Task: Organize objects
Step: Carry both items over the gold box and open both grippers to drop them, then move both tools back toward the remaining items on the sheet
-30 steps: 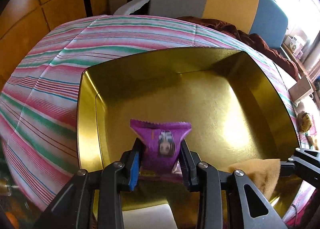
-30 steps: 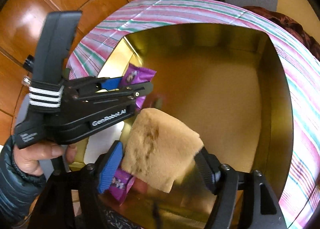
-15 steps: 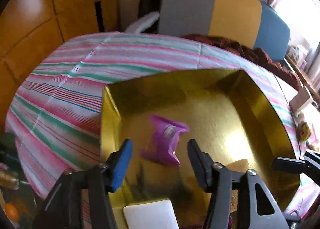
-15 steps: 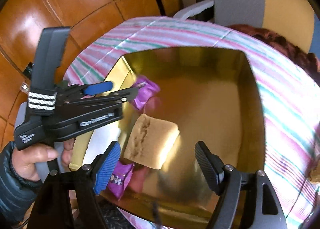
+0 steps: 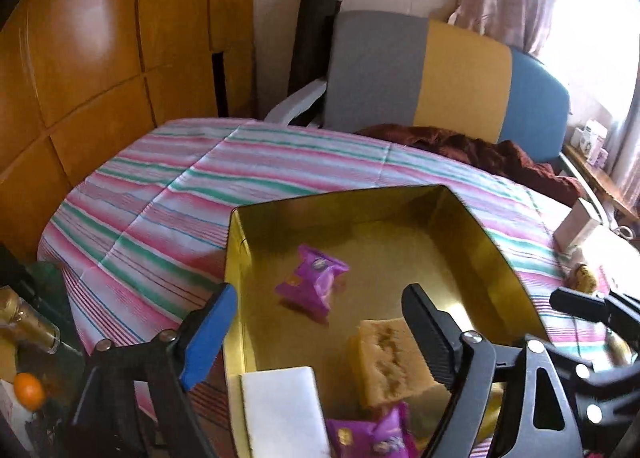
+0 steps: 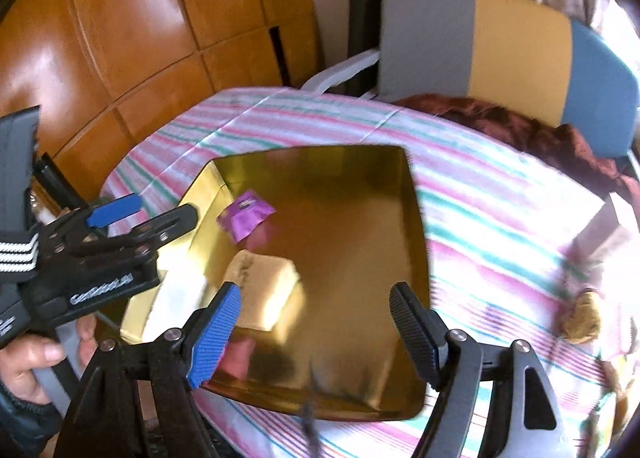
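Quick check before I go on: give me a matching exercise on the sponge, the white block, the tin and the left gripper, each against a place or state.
1. sponge
2. white block
3. tin
4. left gripper

a. on the striped cloth
b. opening, nothing between the jaws
c. leaning on the tin's near-left rim
d. lying inside the tin, near the front

Pairs: 1-d, 2-c, 3-a, 4-b

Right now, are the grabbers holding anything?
No, nothing. The left gripper is opening, and the right gripper is open. The purple snack packet and the sponge lie in the gold tray.
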A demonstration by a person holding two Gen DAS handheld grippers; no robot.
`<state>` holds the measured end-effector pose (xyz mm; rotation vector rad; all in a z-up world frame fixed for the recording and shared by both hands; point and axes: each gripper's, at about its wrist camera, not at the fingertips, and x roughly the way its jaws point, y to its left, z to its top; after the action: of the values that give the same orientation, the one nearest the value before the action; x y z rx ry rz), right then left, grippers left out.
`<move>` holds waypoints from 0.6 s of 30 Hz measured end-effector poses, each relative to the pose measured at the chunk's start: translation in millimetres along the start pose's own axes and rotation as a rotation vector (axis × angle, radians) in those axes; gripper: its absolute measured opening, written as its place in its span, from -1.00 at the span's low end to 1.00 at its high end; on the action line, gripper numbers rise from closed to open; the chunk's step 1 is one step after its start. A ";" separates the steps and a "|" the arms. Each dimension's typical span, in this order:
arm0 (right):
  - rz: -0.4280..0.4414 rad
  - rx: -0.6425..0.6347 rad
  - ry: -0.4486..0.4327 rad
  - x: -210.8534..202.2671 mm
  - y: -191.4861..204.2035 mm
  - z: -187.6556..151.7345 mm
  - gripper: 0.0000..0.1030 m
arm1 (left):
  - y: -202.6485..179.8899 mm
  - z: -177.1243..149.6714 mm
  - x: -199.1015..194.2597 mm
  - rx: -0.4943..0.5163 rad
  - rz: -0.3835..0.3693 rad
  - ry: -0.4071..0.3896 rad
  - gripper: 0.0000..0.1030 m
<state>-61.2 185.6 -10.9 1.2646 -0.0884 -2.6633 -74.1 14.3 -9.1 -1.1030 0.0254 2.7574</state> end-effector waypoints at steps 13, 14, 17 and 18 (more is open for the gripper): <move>-0.153 0.035 -0.102 -39.0 -40.8 -11.0 0.57 | -43.5 -6.9 -30.0 0.082 -0.054 -0.056 0.89; -0.161 0.041 -0.104 -40.1 -44.6 -12.3 0.59 | -46.3 -7.7 -30.3 0.089 -0.059 -0.054 0.90; -0.184 0.066 -0.111 -44.5 -58.3 -17.5 0.59 | -56.0 -10.8 -31.0 0.116 -0.070 -0.052 0.95; -0.192 0.076 -0.111 -46.0 -63.7 -19.1 0.60 | -59.5 -11.8 -30.8 0.125 -0.075 -0.050 0.95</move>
<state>-27.4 257.7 3.4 1.2013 -0.0887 -2.9198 -34.3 67.3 6.3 -0.9829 0.1446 2.6756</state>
